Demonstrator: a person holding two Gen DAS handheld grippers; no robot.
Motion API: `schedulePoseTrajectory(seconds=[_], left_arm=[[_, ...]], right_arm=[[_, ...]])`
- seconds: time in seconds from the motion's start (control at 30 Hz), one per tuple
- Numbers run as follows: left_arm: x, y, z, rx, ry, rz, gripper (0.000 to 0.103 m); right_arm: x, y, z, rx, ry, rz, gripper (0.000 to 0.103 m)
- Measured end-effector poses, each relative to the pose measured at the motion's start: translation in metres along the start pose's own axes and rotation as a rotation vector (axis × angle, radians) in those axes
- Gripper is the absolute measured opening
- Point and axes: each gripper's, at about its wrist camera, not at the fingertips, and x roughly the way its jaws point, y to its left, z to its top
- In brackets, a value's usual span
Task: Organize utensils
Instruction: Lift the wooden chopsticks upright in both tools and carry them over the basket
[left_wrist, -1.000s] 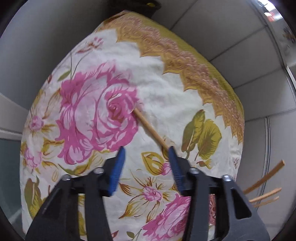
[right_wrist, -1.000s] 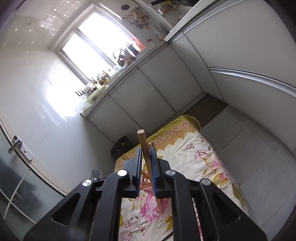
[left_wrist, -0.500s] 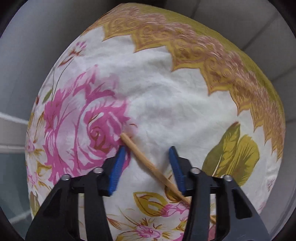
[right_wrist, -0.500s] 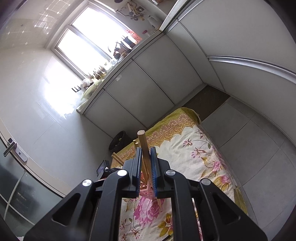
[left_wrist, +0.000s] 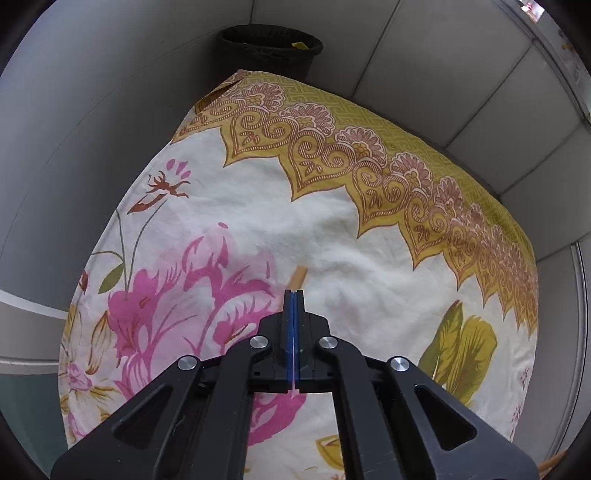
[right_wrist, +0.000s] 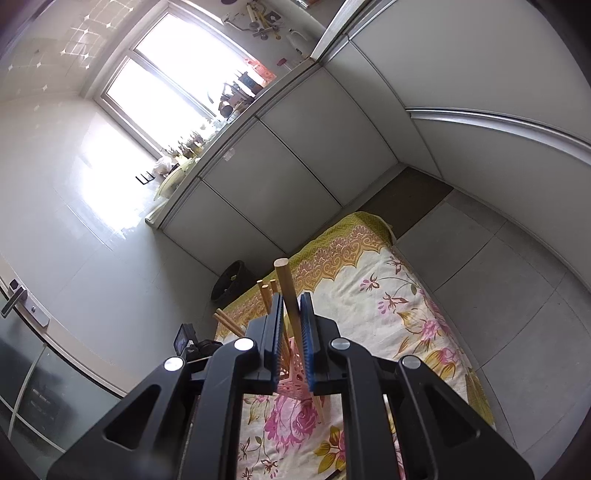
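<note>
Left wrist view: the left hand-held gripper (left_wrist: 294, 295) has its blue pads pressed together over a floral cloth (left_wrist: 258, 229), a tan wooden chopstick end (left_wrist: 298, 277) poking out just past the tips; whether it is pinched, I cannot tell. The right hand-held gripper (right_wrist: 291, 306) clamps an upright wooden chopstick (right_wrist: 286, 284) above a pink perforated holder (right_wrist: 293, 384) with more chopsticks (right_wrist: 265, 293).

Cloth (left_wrist: 332, 229): cream, pink roses, olive leaves, yellow-green ornamental border. Chopstick (right_wrist: 290, 295): light wood. Gripper pads (right_wrist: 306, 332): blue. Bin (left_wrist: 267, 51): black.
</note>
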Motion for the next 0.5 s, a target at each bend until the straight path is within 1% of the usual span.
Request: schedulePoseTrajectory(seconds=[0.1,0.13,0.17,0.2,0.23,0.27,0.33,0.37,0.4,0.43,0.47,0.5], left_arm=[[-0.008,0.012,-0.004,0.056,0.048,-0.036,0.000],[-0.005,0.004,-0.004,0.071,0.063,-0.033,0.022],[-0.006,0.008,-0.002,0.063,0.068,-0.018,0.040],[-0.008,0.012,0.001,0.050,0.042,-0.016,0.066],[-0.012,0.016,0.004,0.049,0.016,-0.016,0.069],[-0.012,0.015,0.007,0.054,0.014,-0.009,0.069],[-0.004,0.012,0.013,0.060,0.039,0.015,0.064],[0.000,0.009,0.014,0.073,0.045,0.010,0.064],[0.003,0.003,0.013,0.097,0.052,0.010,0.061],[0.007,-0.003,0.011,0.130,0.057,0.026,0.056],[0.012,-0.010,0.008,0.164,0.062,0.050,0.053],[0.019,-0.014,0.005,0.196,0.071,0.084,0.047]], right_arm=[[0.004,0.012,-0.004,-0.014,0.012,0.015,0.011],[0.004,0.015,-0.005,-0.018,0.016,0.020,0.011],[0.004,0.019,-0.006,-0.024,0.017,0.022,0.011],[0.003,0.022,-0.008,-0.029,0.015,0.022,0.011],[0.001,0.024,-0.009,-0.034,0.011,0.022,0.011],[0.000,0.026,-0.009,-0.037,0.007,0.020,0.011],[-0.003,0.027,-0.010,-0.037,-0.001,0.015,0.011],[-0.003,0.026,-0.010,-0.037,-0.003,0.012,0.011],[-0.003,0.026,-0.009,-0.037,-0.006,0.009,0.011],[-0.004,0.026,-0.008,-0.039,-0.008,0.004,0.011],[-0.003,0.026,-0.007,-0.042,-0.010,-0.002,0.011],[-0.002,0.024,-0.007,-0.043,-0.009,-0.008,0.011]])
